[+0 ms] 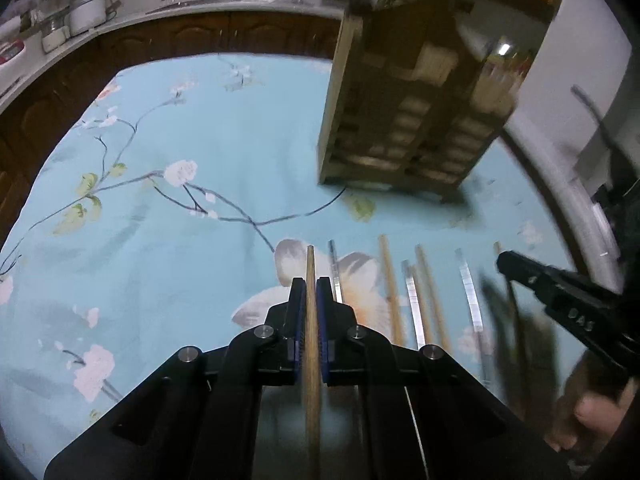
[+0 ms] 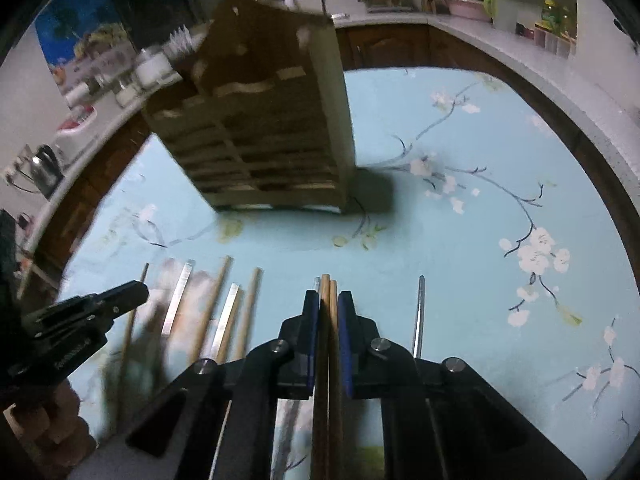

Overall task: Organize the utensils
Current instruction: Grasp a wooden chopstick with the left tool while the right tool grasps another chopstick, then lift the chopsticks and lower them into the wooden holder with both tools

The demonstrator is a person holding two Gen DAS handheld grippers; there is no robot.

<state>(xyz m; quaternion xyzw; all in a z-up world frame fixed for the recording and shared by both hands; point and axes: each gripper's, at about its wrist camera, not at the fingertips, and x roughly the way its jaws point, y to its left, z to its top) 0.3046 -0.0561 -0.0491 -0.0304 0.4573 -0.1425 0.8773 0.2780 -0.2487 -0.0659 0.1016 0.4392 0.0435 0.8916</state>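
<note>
From the left wrist, the left gripper [image 1: 311,294] is closed on 1 wooden chopstick [image 1: 310,272], its blue pads pressed to both sides and the tip poking out ahead. This looks like the pick-up step: stick gripped, not yet carried. The wooden rack [image 1: 404,116] stands upright further back on the blue floral cloth [image 1: 160,220], well apart from the grip. The next move probably calls for lifting the stick clear and bringing it over the rack's open top. More wooden and metal sticks [image 1: 416,304] lie in a row just to the right, and the right gripper [image 1: 560,292] reaches in beyond them, blurred; both need a wide berth.

From the right wrist, the right gripper [image 2: 329,304] is clamped on 2 chopsticks [image 2: 329,296] held side by side, a third pale tip perhaps behind them. The rack [image 2: 260,120] stands straight ahead. 1 metal stick [image 2: 419,312] lies just to the right, the loose row [image 2: 224,312] to the left, with the left gripper [image 2: 84,316] over its far end. A counter [image 2: 520,40] crowded with jars curves behind the table.
</note>
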